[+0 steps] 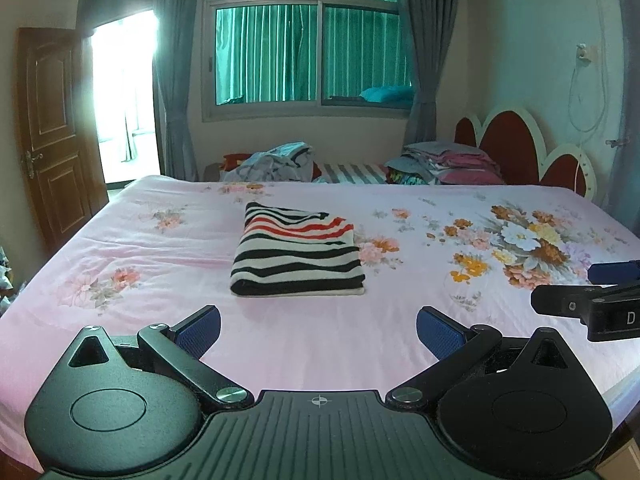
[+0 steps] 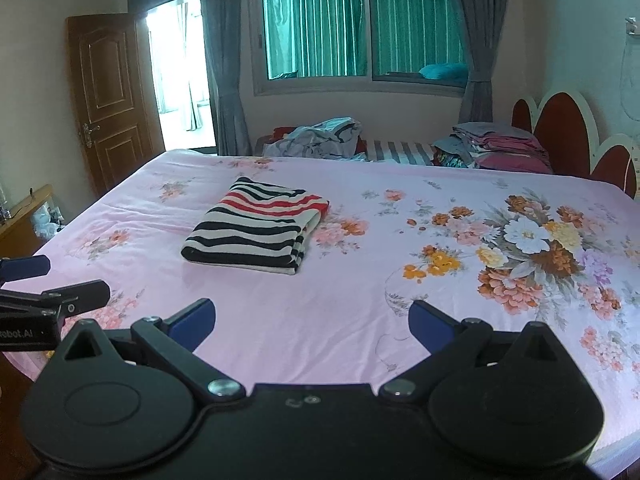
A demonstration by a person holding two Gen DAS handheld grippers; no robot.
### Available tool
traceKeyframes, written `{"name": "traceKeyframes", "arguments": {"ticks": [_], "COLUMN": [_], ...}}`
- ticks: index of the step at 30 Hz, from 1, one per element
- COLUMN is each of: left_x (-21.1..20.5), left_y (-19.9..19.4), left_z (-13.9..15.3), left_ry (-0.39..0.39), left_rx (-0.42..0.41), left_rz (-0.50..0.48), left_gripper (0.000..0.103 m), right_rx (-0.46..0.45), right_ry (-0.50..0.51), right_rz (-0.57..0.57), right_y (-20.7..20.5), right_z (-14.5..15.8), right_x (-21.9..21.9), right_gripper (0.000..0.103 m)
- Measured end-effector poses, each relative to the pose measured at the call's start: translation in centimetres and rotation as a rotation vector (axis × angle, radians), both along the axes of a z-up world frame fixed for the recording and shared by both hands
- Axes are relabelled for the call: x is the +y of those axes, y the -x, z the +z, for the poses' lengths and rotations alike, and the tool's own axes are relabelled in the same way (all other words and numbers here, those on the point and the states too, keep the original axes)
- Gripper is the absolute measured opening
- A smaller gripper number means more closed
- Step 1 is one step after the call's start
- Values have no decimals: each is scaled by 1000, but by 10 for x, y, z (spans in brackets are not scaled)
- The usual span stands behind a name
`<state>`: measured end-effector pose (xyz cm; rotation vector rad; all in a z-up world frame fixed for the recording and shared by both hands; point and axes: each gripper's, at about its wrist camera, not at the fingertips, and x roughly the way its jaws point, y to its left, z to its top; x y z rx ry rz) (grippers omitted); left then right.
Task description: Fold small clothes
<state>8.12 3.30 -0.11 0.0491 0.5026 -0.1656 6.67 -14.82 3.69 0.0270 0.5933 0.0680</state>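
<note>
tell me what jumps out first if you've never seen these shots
A folded striped garment, black, white and red, lies alone in the middle of the pink floral bedsheet. Both grippers, left gripper and right gripper, hover open and empty near the bed's front edge. A crumpled clothes pile sits beyond the far side, under the window.

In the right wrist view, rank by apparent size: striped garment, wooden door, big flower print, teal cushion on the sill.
1. wooden door
2. big flower print and striped garment: look alike, and the print sits nearer the camera, so unranked
3. teal cushion, smallest, but farthest away
</note>
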Motion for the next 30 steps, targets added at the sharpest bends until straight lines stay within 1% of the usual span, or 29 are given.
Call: {"name": "traceKeyframes", "arguments": {"ticks": [30], "left_x": [-2], "left_y": [2], "left_z": [3], "left_ry": [-2], "left_rx": [-19], "left_rz": [-13], "left_gripper": [103], "right_rx": [2], "right_ry": [-3], "right_rz": [-4], "right_y": [-4], "right_z": [2], "right_x": [-1], "right_gripper": [103]}}
